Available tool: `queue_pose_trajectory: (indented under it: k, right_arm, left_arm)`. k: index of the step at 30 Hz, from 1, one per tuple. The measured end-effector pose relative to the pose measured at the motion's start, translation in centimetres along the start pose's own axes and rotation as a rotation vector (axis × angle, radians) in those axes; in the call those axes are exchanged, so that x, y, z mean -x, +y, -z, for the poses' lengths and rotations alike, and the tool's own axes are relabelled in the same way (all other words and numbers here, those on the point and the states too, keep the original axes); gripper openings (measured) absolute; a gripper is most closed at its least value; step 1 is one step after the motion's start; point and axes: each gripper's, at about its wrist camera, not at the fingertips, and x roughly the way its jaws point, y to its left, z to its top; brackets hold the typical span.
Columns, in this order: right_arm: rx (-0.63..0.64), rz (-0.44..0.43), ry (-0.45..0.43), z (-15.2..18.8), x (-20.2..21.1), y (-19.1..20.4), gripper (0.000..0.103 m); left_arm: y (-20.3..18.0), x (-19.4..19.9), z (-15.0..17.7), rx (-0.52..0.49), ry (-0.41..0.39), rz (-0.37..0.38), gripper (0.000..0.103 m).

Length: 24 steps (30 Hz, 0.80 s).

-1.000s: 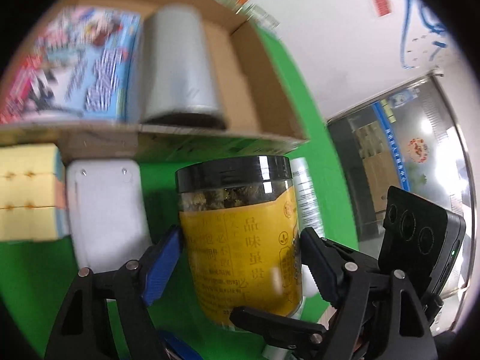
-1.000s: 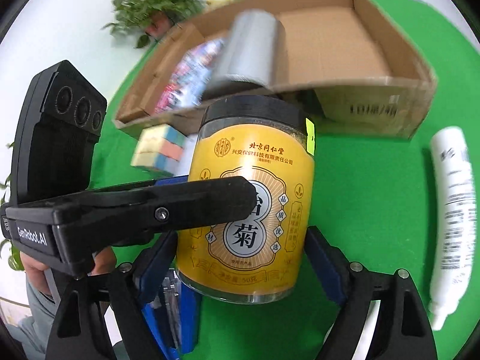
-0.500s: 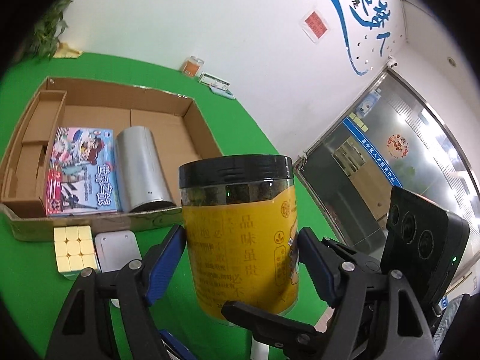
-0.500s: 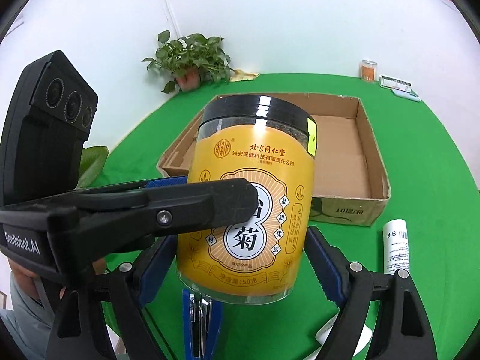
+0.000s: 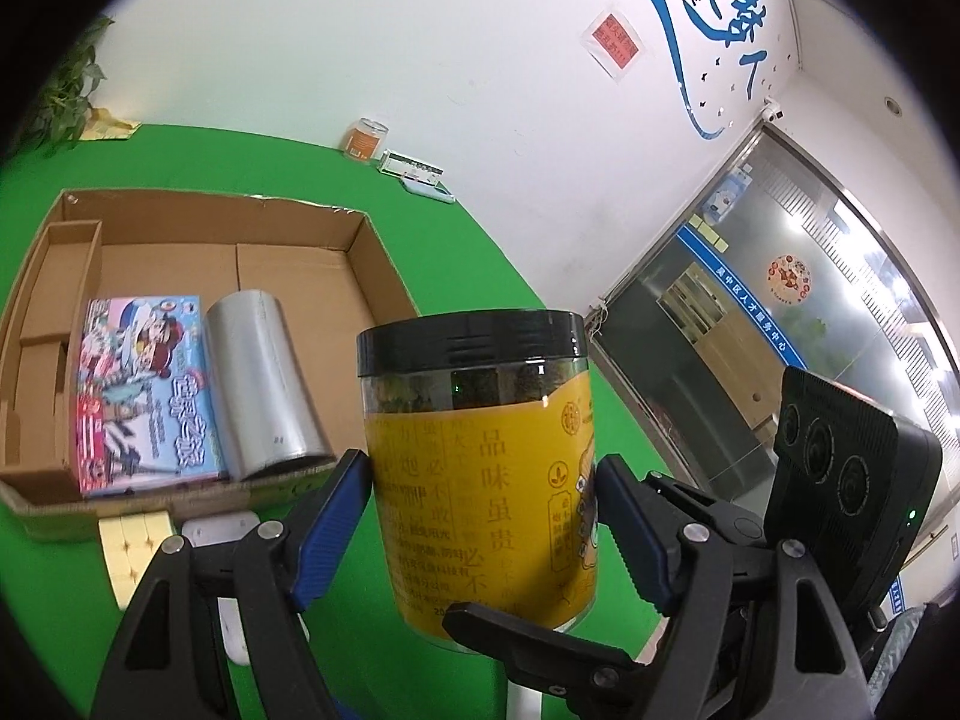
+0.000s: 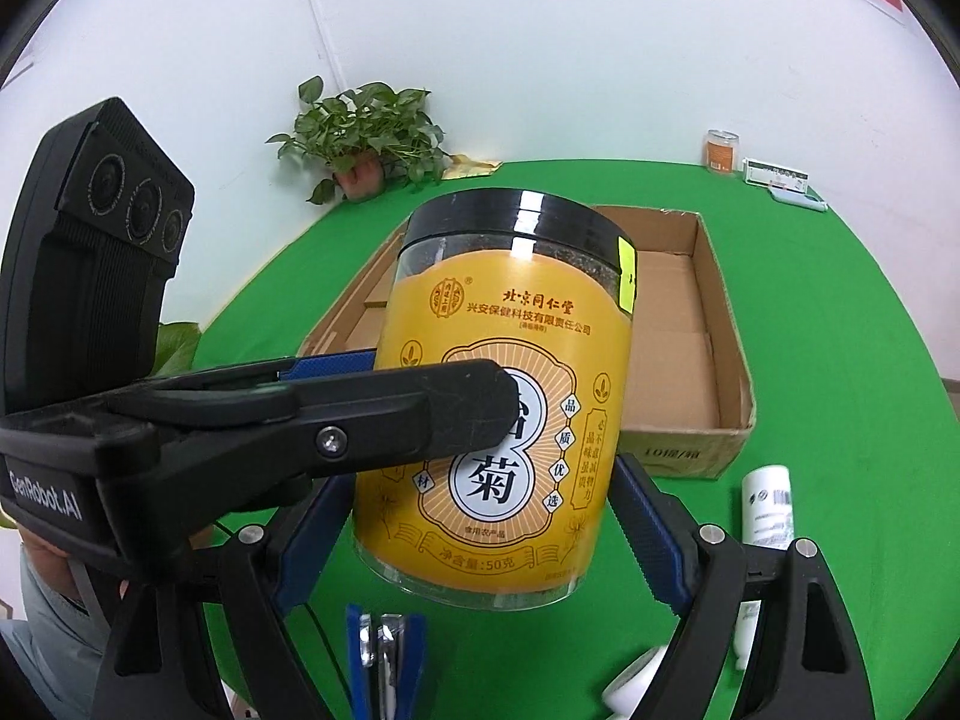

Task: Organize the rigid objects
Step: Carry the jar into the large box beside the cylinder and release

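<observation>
Above the green surface (image 6: 840, 324), a yellow-labelled jar (image 5: 480, 456) with a black lid hangs upright in the air, clear of everything below it. Both tools have hold of it at once. The left hand-held gripper (image 5: 480, 516) grasps the jar with its blue pads pressed against opposite sides of the label. The right hand-held gripper (image 6: 480, 516) likewise clamps the same jar across its lower half, and in the right wrist view one black finger of the left tool crosses the front of the label.

Beyond the jar sits an open cardboard box (image 5: 372, 252) on the surface. Inside it, a colourful flat box (image 5: 141, 390) lies beside a silver cylinder (image 5: 264, 384), the two touching along their long sides. Just outside the box's near wall rest a pale yellow puzzle cube (image 5: 135, 546) and a white object (image 5: 219, 528). A white tube (image 6: 768, 504) lies on the surface right of the box, and a blue stapler (image 6: 384, 654) sits beneath the jar. A potted plant (image 6: 366, 144) stands by the wall.
</observation>
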Motion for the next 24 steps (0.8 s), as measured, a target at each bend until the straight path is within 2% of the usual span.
queue_pose_trajectory:
  k: [5,10,13,17,24]
  right_arm:
    - [-0.041,-0.034,0.033,-2.8,-1.0,-2.3,0.083]
    - [-0.005,-0.04,0.109,-7.5,-2.6,-4.4,0.083]
    - [-0.026,-0.062,0.162,-9.5,-4.1,-5.9,0.083]
    - [-0.067,-0.094,0.25,-10.5,-7.0,-8.2,0.083]
    - [-0.142,-0.117,0.353,-8.8,-11.7,-11.6,0.083]
  left_arm:
    - [-0.2,-1.8,-2.9,-0.004,0.022,-0.026,0.077]
    - [0.4,-3.7,-6.8,0.011,0.057,-0.043,0.077]
    - [1.2,-5.2,-8.5,0.038,0.078,-0.056,0.077]
    - [2.9,-8.2,-9.1,0.083,0.151,-0.078,0.077]
    - [5.8,-12.6,-8.1,0.146,0.265,-0.089,0.076]
